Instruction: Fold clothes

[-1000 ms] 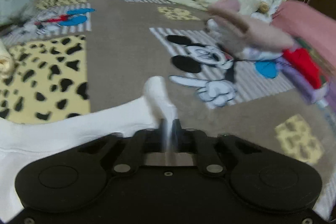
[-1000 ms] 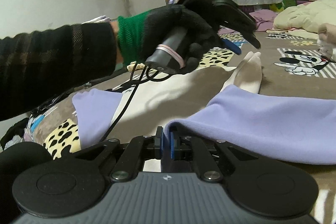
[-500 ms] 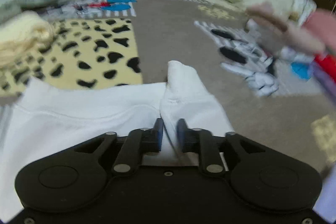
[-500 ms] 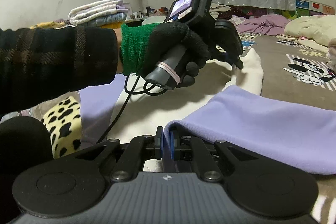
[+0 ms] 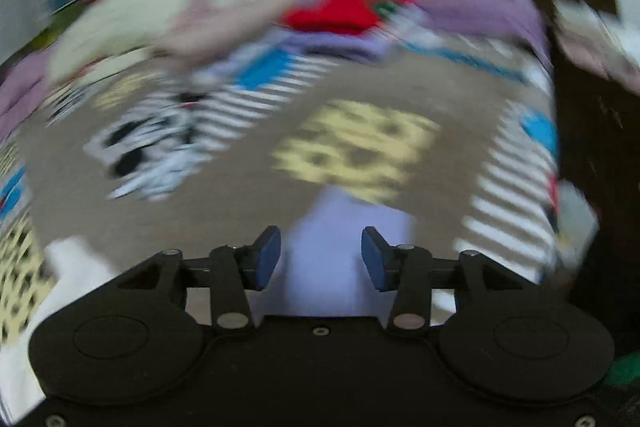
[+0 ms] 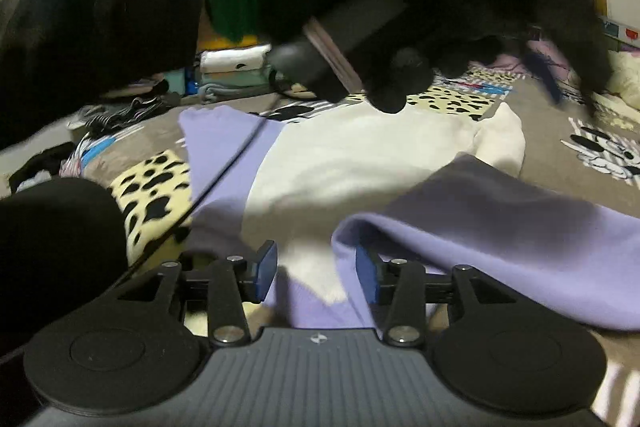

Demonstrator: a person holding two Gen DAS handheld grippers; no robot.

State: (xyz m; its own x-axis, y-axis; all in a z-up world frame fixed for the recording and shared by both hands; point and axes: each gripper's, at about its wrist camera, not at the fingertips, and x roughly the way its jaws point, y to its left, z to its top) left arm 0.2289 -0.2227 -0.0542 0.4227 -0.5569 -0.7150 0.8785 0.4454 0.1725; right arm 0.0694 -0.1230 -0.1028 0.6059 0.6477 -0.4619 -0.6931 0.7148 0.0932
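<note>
Both grippers gape: left gripper (image 5: 321, 258); right gripper (image 6: 316, 271) over lilac sleeve (image 6: 500, 243)

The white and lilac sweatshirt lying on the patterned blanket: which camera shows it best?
The right wrist view. There the white and lilac sweatshirt lies sharp and spread out, its lilac sleeve folded across the front. The left wrist view is motion-blurred and catches only a lilac patch and a white edge.

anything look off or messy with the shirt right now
Somewhat. The lilac sleeve lies folded over the white body with its cuff edge curled up, loose between the open jaws of the right gripper. The left gripper is open too; its view is too motion-blurred to judge more.
</note>
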